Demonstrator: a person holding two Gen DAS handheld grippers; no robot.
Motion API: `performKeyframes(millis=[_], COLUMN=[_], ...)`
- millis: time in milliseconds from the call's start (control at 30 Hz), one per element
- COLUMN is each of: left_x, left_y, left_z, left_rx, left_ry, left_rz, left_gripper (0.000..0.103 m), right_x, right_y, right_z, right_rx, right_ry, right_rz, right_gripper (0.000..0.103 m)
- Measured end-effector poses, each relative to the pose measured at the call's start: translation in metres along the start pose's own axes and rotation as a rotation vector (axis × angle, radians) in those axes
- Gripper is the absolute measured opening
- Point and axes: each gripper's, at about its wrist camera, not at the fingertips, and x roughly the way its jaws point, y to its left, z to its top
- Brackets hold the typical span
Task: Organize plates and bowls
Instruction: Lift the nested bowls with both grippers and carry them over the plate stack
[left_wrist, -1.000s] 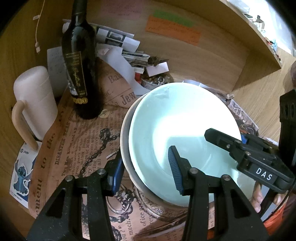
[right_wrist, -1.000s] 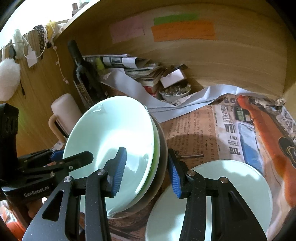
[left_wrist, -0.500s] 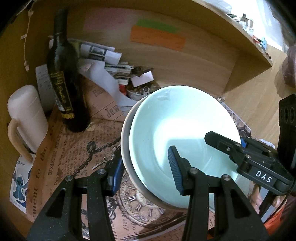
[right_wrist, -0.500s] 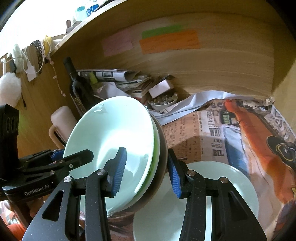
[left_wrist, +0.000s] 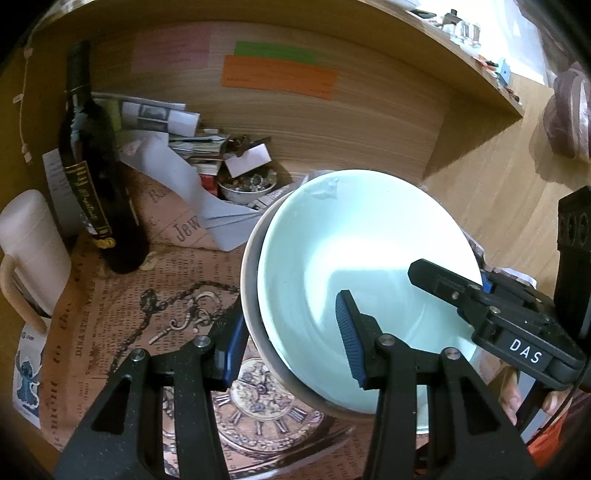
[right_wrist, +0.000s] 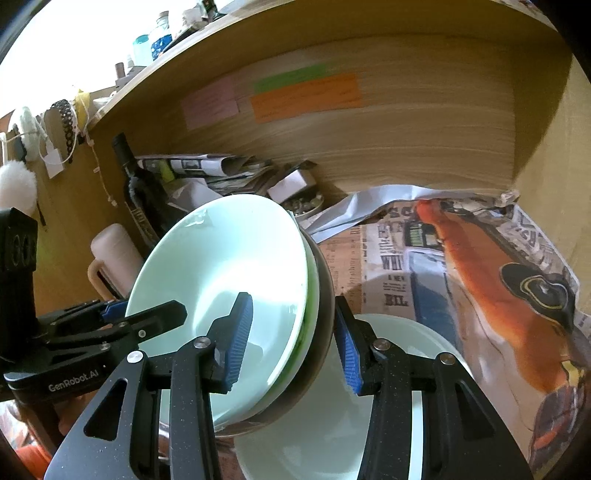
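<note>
Both grippers clamp one stack of bowls (left_wrist: 354, 280) from opposite sides and hold it up off the table, tilted. Left gripper (left_wrist: 291, 343) is closed on the near-left rim: one blue pad outside against the grey outer bowl, the other pad inside the pale mint top bowl. Right gripper (right_wrist: 291, 336) is closed on the right rim the same way, left pad inside the mint bowl, right pad outside on the dark outer bowl. In the right wrist view the stack (right_wrist: 236, 295) shows three layers at the rim: mint on top, a thin green edge under it, dark bowl outermost.

Each gripper shows in the other's camera: the right gripper (left_wrist: 491, 317) at the right of the left view, labelled DAS, fingers of a hand (left_wrist: 511, 391) below it.

A pale mint plate (right_wrist: 332, 424) lies flat on the newspaper covering (right_wrist: 402, 280) directly below and right of the lifted stack, partly hidden by it.

Background: a dark wine bottle (left_wrist: 92, 177) stands upright at back left, a cream mug (left_wrist: 29, 251) with a tan handle beside it. A pile of papers (left_wrist: 177, 147) and a small dish of bits (left_wrist: 247, 184) sit at the back wall. Orange, green and pink notes (left_wrist: 277, 74) are stuck on the wooden back panel.
</note>
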Motion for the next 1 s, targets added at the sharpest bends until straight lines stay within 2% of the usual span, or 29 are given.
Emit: performKeyframes(millis=[567, 1000], left_x=[0.009, 0.011], left_y=[-0.031, -0.051], left_z=[0.0, -0.003], left_rx=[0.035, 0.057], left_ry=[0.03, 0.037], left_rz=[-0.067, -0.091], left_gripper=[0.046, 0.046], right_x=[-0.025, -0.038], right_y=[-0.024, -0.036], right_z=[-0.009, -0.015], right_rx=[0.036, 0.049], right_ry=[-0.019, -0.02], right_rz=[-0.053, -0.081], right_gripper=[0.04, 0.04])
